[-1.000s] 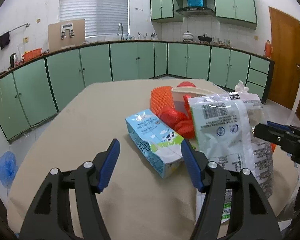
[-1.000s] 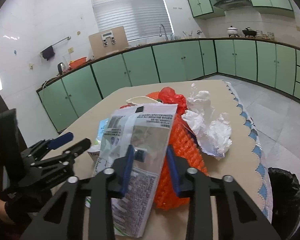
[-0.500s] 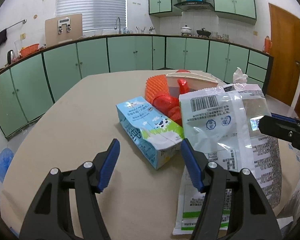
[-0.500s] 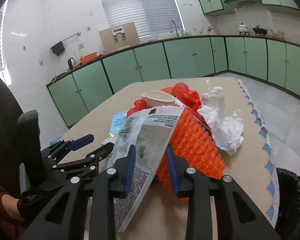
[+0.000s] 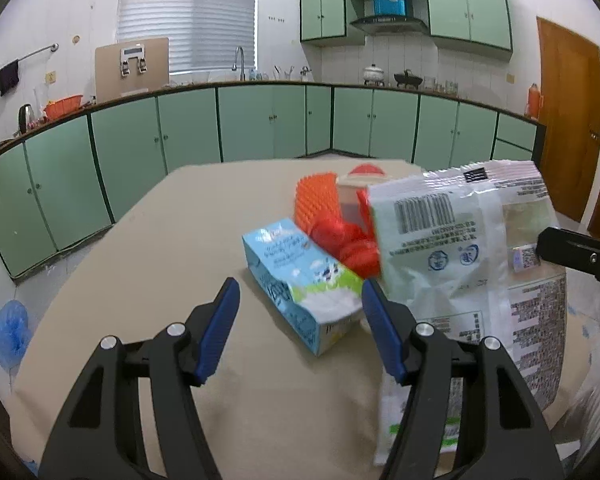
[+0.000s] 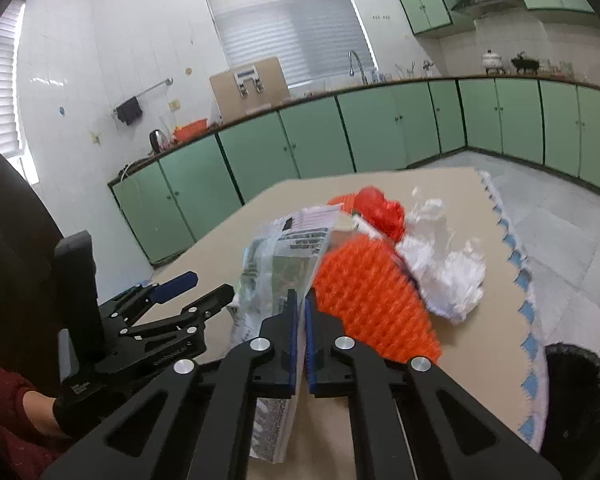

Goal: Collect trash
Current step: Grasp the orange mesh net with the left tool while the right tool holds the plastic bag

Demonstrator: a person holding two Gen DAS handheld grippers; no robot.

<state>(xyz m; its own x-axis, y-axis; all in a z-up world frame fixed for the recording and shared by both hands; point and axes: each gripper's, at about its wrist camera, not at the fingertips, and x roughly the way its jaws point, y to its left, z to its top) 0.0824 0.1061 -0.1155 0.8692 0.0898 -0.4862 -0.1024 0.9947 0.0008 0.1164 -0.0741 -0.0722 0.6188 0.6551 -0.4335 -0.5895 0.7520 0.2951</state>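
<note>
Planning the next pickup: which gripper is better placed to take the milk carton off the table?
Left. The left gripper is open and empty, with the milk carton lying just ahead between its fingers. The right gripper is shut on the plastic wrapper, so it is occupied.

Desk (image 5: pixel 148 264): broad, covered in a plain tan cloth with a white-and-blue scalloped edge (image 6: pixel 516 264) along one side. Lying on it, grouped toward that side: a light-blue milk carton (image 5: pixel 300 280) on its side; orange bumpy foam netting (image 6: pixel 364 292); a crumpled red plastic bag (image 6: pixel 380 206); a beige paper cup (image 5: pixel 354 196), partly hidden among the red and orange pieces; crumpled white paper (image 6: pixel 448 268) just beside the netting. The rest of the cloth is bare.
</note>
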